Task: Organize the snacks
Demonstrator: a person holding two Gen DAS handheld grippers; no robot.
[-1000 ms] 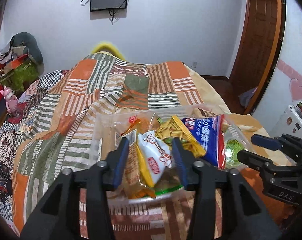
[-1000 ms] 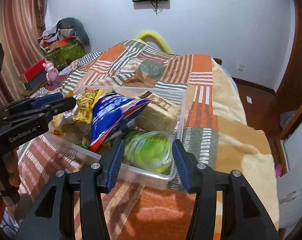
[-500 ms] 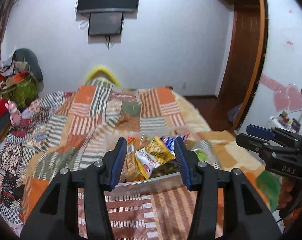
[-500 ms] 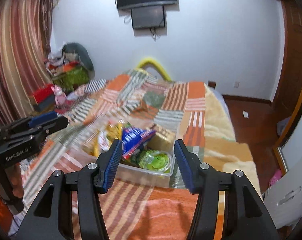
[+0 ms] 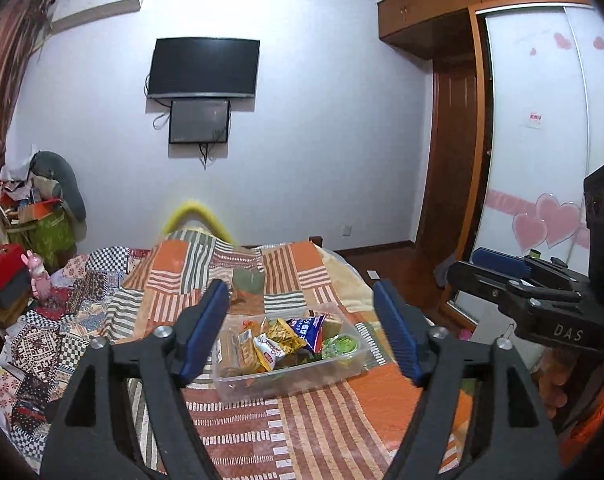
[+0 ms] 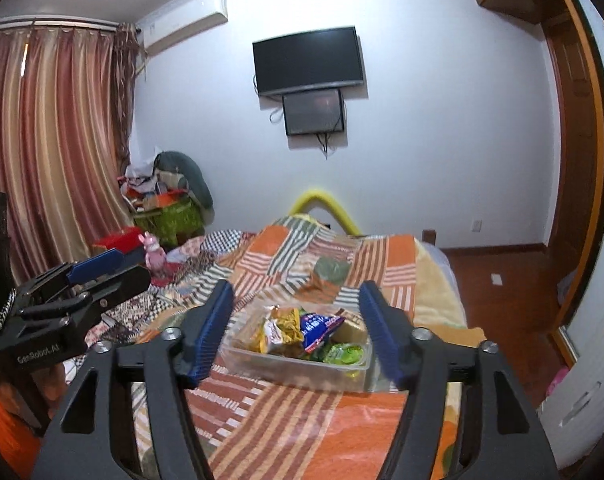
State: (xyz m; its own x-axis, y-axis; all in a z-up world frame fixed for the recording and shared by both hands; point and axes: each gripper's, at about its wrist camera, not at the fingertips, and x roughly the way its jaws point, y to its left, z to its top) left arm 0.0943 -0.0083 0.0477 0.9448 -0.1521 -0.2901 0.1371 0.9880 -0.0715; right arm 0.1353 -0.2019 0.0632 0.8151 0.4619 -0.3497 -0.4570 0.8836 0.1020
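Observation:
A clear plastic bin [image 5: 278, 388] sits on the bed, filled with snacks: a blue packet [image 5: 307, 325], a yellow packet [image 5: 284, 334], a white-and-red packet [image 5: 268, 351], biscuits [image 5: 238, 354] and a green cup [image 5: 343, 346]. My left gripper [image 5: 300, 287] hovers well above and short of the bin, its jaws opening with nothing between them. The right wrist view shows the same bin [image 6: 302, 368] beyond my right gripper [image 6: 296, 286], whose jaws are also opening and empty. Each gripper appears at the edge of the other's view: the right gripper [image 5: 497, 276] and the left gripper [image 6: 102, 276].
The bed is covered by an orange patchwork quilt [image 5: 230, 440]. A television [image 5: 204, 67] hangs on the far wall. A wardrobe [image 5: 541, 140] stands at the right and striped curtains [image 6: 58, 140] at the left. A cluttered pile [image 6: 166, 200] and a pink toy [image 6: 152, 248] lie beside the bed.
Both grippers have risen and pulled back from the bin, which now looks small and far. Both pairs of jaws have spread wider. The snacks stay in the bin.

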